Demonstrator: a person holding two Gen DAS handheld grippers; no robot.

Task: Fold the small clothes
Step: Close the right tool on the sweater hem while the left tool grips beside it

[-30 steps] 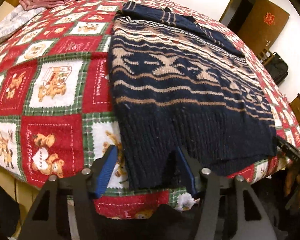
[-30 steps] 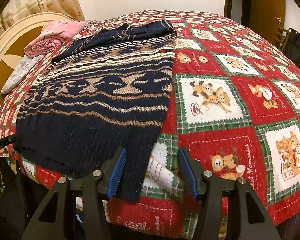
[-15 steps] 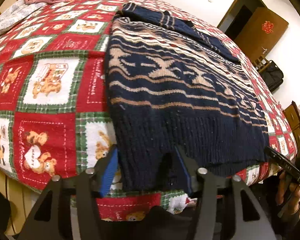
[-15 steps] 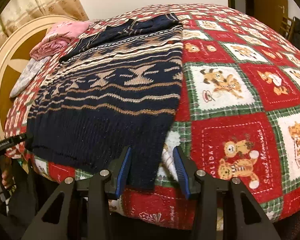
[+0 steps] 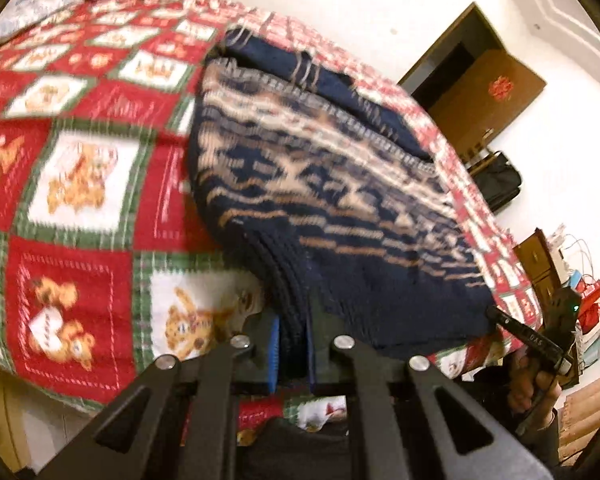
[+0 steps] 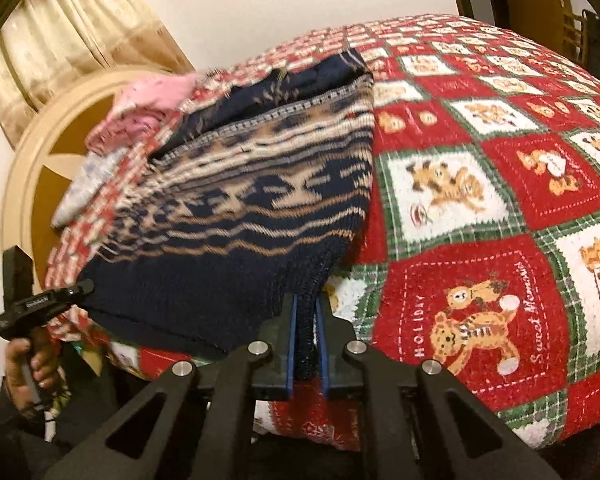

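A navy knitted sweater [image 5: 320, 184] with tan and cream bands lies on a red, green and white teddy-bear quilt [image 5: 76, 168]. My left gripper [image 5: 292, 344] is shut on the left corner of its ribbed hem, which bunches between the blue pads and lifts off the quilt. In the right wrist view the same sweater [image 6: 260, 200] rises at its right hem corner, where my right gripper [image 6: 306, 336] is shut on the knit. Each view shows the other gripper at the far hem corner: the right one [image 5: 496, 316], the left one [image 6: 82, 286].
Folded pink clothes [image 6: 148, 116] and a grey cloth [image 6: 84, 188] lie near the round headboard [image 6: 32, 184]. A dark bag [image 5: 496, 184] stands by a brown door [image 5: 484, 96]. Shelves with clutter [image 5: 580, 300] stand at the right. Quilt [image 6: 500, 200] stretches bare to the right of the sweater.
Both grippers closed on the hem corners and rose a little, lifting the sweater's front edge off the quilt. Both views tilted upward and blurred.
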